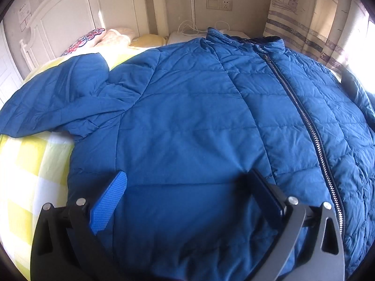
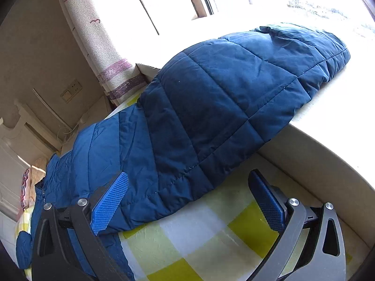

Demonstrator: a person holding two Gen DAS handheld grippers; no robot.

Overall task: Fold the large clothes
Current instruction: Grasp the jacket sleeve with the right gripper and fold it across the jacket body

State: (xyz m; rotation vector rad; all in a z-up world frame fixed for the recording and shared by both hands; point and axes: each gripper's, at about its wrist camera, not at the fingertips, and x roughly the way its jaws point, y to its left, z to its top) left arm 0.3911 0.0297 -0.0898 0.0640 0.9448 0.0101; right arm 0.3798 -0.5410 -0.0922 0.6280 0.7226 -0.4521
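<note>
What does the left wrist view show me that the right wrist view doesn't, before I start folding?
Only the left wrist view shows the jacket's front with its closed zipper, the collar and the left sleeve spread across the bed. Only the right wrist view shows the right sleeve draped up onto the window ledge. Both show the blue jacket on the yellow checked sheet, with the left gripper and right gripper jaws open and empty.

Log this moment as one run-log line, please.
stage: before first fold | jacket: flat on bed, zipped | right sleeve: draped onto window ledge | left hand-held gripper: open over hem | right hand-held gripper: open
</note>
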